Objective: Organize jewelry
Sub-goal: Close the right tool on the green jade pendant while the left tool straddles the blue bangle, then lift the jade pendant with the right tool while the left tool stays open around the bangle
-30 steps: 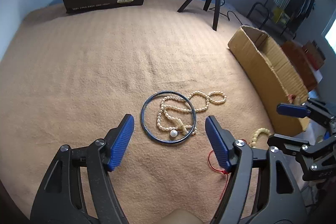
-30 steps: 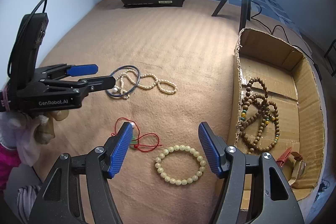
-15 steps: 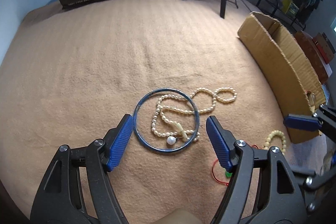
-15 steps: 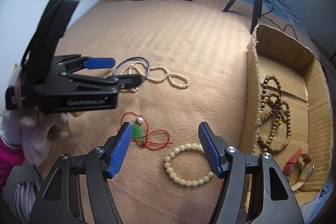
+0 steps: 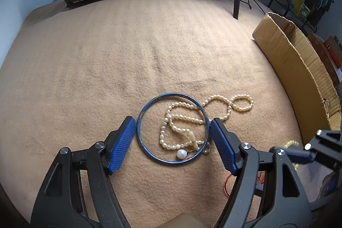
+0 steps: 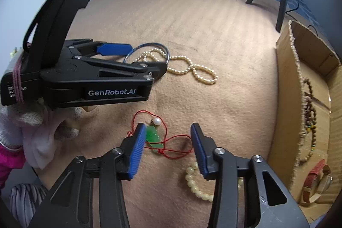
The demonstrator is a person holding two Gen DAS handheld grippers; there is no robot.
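Over the last second the left gripper (image 5: 173,138) had come forward and down across the bed (image 5: 106,67), until its spread jaws stood on either side of the blue bangle (image 5: 140,134), one pad just beside each flank of the ring and, as far as the left wrist view showed, not yet pressing on it. The pearl necklace (image 5: 213,99) lay partly inside the bangle and trailed out toward the cardboard box (image 5: 299,69) at the bed's right edge, so lifting the ring alone would probably drag or snag the strand.

The right gripper (image 6: 166,149) had shifted from the pale bead bracelet (image 6: 194,183) toward the red cord pendant (image 6: 154,136); its jaws were spread, with the green stone just beside the left pad and nothing pinched. The bracelet sat under its right finger, near the bed's front edge.

Wooden beads (image 6: 308,121) and a watch (image 6: 318,181) were already in the box, so four pieces seemingly remained, and both grippers looked set to close.
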